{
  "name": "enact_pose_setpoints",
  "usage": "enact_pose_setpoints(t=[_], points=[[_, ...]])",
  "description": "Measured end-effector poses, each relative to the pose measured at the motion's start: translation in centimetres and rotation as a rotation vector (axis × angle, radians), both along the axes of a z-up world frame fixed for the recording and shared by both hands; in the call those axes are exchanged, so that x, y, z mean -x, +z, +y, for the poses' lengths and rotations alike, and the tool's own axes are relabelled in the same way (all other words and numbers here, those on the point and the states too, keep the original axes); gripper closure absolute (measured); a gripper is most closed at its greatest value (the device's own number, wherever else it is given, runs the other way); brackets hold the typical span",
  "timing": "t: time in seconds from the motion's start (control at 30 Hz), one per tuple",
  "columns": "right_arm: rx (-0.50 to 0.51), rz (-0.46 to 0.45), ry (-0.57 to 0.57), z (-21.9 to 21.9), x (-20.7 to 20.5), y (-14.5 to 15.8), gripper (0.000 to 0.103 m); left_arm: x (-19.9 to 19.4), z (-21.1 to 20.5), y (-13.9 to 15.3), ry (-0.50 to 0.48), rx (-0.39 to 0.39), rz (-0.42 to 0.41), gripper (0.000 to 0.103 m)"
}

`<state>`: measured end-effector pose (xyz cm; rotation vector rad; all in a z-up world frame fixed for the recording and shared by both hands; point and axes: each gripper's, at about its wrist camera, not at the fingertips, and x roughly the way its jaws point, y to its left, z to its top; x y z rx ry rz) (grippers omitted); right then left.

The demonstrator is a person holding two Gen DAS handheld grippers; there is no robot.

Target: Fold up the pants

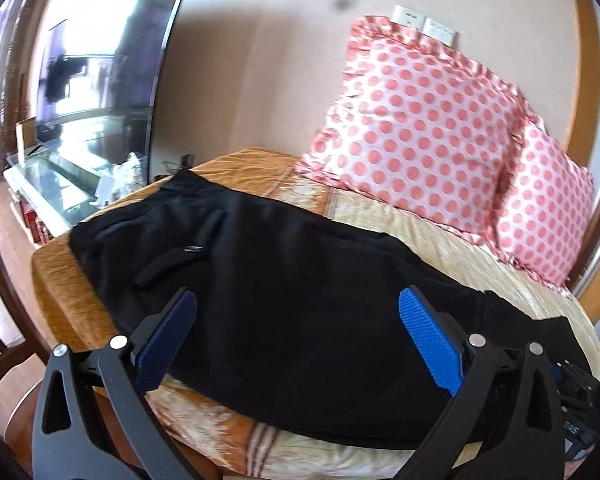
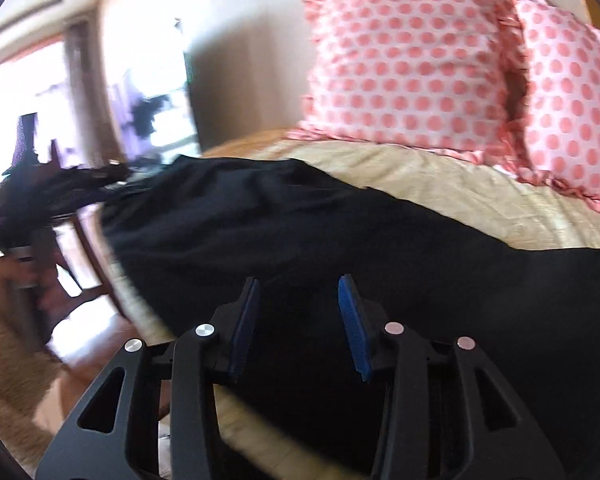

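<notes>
Black pants (image 1: 268,280) lie flat across the bed, waistband toward the far left and legs running to the right. My left gripper (image 1: 298,298) is open wide and empty, hovering over the middle of the pants near the bed's front edge. In the right wrist view the pants (image 2: 300,232) stretch from left to the right edge. My right gripper (image 2: 298,288) is open and empty, its blue pads (image 2: 350,320) just above the fabric near the front edge. The left gripper (image 2: 60,188) shows blurred at the far left.
The bed (image 1: 460,256) has a beige and orange cover. Two pink polka-dot pillows (image 1: 420,120) lean against the wall at the back right. A glass-topped stand (image 1: 48,184) with a television (image 1: 112,60) stands left of the bed. Wooden floor (image 2: 88,344) lies left.
</notes>
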<state>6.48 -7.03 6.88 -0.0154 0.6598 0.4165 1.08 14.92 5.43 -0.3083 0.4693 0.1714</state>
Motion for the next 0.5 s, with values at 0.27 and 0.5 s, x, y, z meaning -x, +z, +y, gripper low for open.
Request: enact_pose_setpoints(t=[0.27,0.5], points=[[0.072,0.038,0.006,0.9,-0.1,-1.9,0.060,1.3,6.8,-0.3,0.151,0.117,0.036,0.002],[0.016,0.059,0.012,0.4,-0.5,-2.1,0.060,0.2,16.3,-1.5,0.217,0.436,0.070,0.003]])
